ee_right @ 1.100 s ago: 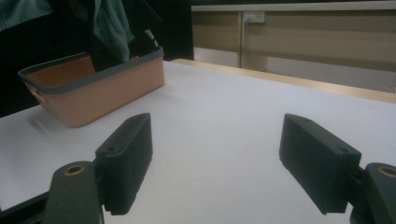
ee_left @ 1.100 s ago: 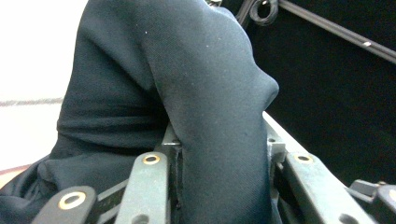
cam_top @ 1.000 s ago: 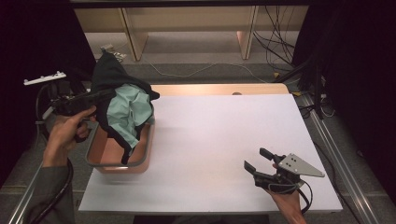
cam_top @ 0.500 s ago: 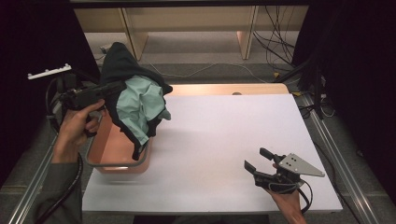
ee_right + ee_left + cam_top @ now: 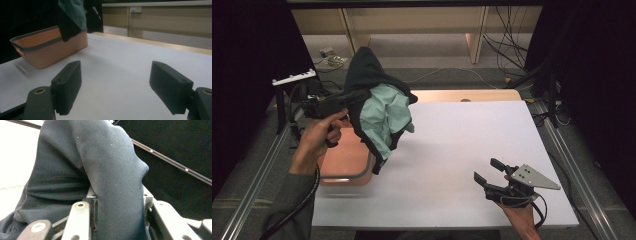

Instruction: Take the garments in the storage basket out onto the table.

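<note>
Place: a lab or recording rig, not a home.
Surface (image 5: 462,150): plain white sheet on a wooden top, framed at the sides by aluminium rails (image 5: 579,165).
Surround: black curtains (image 5: 592,60) close off both sides, leaving the room dark.
Floor beyond: loose cables (image 5: 507,60) and a small power strip (image 5: 327,52) lie near bare wooden frame legs (image 5: 476,35).
Equipment: a handheld gripper (image 5: 489,177) with a trailing cable and a grey marker plate (image 5: 532,177).
</note>
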A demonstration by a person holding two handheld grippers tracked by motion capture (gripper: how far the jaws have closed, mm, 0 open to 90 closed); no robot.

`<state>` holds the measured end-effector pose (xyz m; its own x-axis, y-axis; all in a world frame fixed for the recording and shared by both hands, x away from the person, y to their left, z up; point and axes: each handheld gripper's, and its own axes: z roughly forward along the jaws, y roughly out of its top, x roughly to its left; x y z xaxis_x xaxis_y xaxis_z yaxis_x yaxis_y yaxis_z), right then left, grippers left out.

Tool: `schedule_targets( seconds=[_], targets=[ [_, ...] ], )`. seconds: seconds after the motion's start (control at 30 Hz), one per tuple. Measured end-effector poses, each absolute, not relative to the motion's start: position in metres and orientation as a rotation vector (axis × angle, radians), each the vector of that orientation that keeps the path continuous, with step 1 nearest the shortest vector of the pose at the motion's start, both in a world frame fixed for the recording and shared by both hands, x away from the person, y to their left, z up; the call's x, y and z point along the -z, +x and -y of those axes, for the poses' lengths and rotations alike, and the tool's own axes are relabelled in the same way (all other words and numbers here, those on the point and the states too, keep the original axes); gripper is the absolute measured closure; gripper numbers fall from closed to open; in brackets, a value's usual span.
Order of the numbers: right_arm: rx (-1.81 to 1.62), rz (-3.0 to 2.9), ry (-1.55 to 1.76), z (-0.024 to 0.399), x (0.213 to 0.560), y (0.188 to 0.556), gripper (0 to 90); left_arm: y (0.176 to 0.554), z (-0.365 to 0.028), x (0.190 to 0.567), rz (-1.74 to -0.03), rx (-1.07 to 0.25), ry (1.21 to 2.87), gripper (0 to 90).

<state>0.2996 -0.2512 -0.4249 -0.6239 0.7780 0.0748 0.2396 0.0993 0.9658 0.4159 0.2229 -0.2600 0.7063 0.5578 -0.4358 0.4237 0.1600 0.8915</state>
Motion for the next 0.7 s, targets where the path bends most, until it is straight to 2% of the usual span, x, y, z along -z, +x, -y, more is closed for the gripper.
schedule_targets(
  seconds=[0.7],
  targets=[
    [-1.546,-1.924,0.988,0.251,0.424,0.3,26.4,0.428,-0.142,0.294,-0.859,-0.035,1.639,64.4]
  ],
)
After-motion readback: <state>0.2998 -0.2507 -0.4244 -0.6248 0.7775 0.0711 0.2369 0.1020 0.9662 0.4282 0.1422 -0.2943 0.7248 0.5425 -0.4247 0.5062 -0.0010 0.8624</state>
